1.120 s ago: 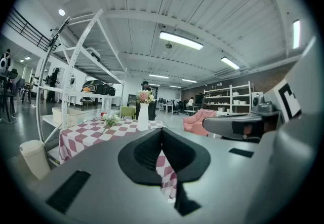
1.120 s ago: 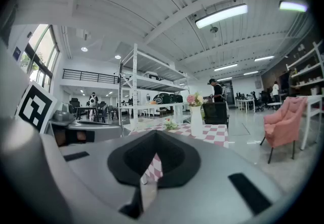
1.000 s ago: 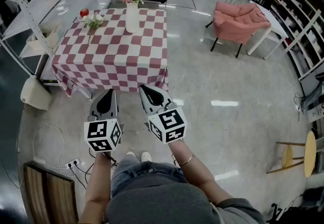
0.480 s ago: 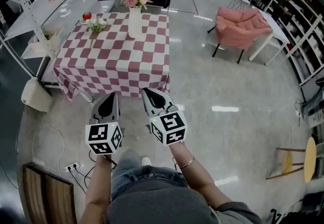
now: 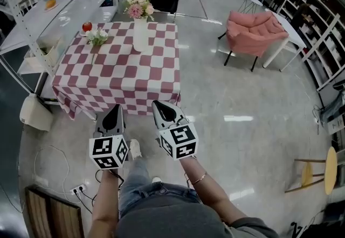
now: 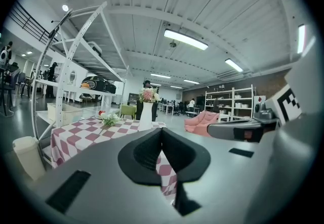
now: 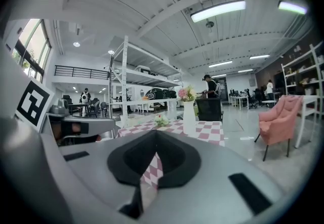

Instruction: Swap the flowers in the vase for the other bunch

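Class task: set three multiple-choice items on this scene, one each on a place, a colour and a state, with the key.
1. Where is the loose bunch? A on the checked table beside the vase; B in a bucket; C on a sofa.
2. The armchair is: A blue; B pink; C green.
3. The left gripper and right gripper are: A wide open; B shut on stems; C shut, empty.
Key: A, it lies on the table; B, its upholstery is pink; C, both jaw pairs meet with nothing between.
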